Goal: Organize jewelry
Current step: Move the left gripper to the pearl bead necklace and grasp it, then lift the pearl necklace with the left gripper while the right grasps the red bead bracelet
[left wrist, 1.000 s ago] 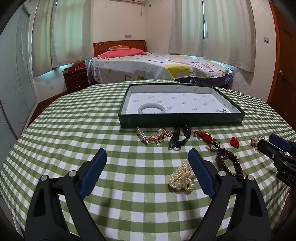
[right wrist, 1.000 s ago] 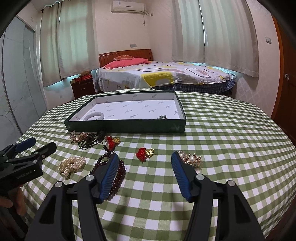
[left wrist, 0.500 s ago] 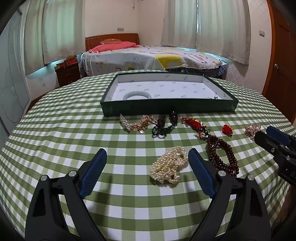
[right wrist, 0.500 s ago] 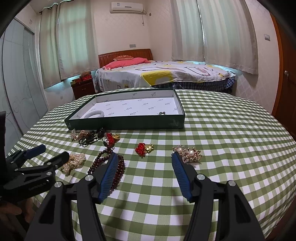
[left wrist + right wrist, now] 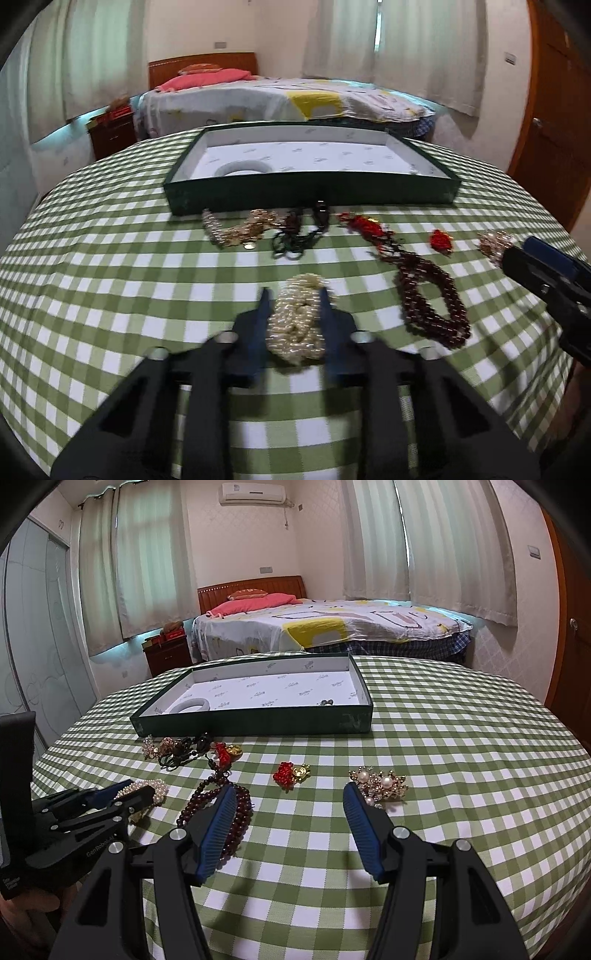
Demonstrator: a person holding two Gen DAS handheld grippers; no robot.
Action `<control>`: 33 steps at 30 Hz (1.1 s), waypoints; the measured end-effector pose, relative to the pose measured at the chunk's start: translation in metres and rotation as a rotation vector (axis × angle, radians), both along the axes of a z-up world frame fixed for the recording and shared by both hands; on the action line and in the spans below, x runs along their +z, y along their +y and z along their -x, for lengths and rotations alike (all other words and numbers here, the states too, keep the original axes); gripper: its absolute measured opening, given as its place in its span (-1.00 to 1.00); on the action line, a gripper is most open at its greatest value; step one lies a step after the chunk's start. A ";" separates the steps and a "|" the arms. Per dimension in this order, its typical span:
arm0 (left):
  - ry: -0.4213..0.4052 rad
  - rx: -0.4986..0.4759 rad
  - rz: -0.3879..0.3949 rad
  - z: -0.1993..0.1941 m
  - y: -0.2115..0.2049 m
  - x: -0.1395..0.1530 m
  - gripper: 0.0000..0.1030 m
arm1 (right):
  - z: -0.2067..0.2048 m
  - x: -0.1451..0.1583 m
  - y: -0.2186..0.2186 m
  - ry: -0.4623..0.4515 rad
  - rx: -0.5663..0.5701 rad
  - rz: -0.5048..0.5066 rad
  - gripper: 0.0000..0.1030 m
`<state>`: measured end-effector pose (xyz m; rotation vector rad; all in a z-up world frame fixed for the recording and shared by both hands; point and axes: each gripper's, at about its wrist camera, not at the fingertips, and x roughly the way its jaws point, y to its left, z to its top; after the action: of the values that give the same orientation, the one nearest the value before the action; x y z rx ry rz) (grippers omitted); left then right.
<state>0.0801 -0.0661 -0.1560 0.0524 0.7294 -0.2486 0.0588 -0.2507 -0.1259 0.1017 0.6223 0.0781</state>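
My left gripper (image 5: 293,295) has just been closing; its pads now flank the pearl bracelet (image 5: 297,321) on the green checked tablecloth (image 5: 110,295) and appear to pinch it, though motion blur leaves contact uncertain. My right gripper (image 5: 290,794) hovers with jaws spread, holding nothing, the dark red bead strand (image 5: 221,801) beneath its left finger. The green tray (image 5: 258,723) sits beyond the jewelry.

2 low wrist views face the bed (image 5: 332,627), sharing the tray (image 5: 310,192).
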 end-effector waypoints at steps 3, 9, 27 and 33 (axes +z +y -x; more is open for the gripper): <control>0.001 0.013 0.015 0.000 0.005 0.002 -0.62 | 0.000 0.001 0.003 -0.003 0.006 0.006 0.15; -0.028 0.075 0.043 0.002 0.027 0.015 -0.70 | -0.005 -0.001 0.013 0.008 0.029 0.006 0.15; -0.051 0.222 0.064 0.000 0.078 0.021 -0.70 | -0.038 -0.021 0.049 0.123 0.058 0.019 0.40; -0.048 0.229 0.063 0.000 0.079 0.019 -0.70 | -0.043 -0.028 0.052 0.168 0.062 0.030 0.45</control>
<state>0.0796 0.0132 -0.1367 -0.0846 0.6734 -0.0508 0.1016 -0.1985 -0.1544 0.0605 0.7939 0.1211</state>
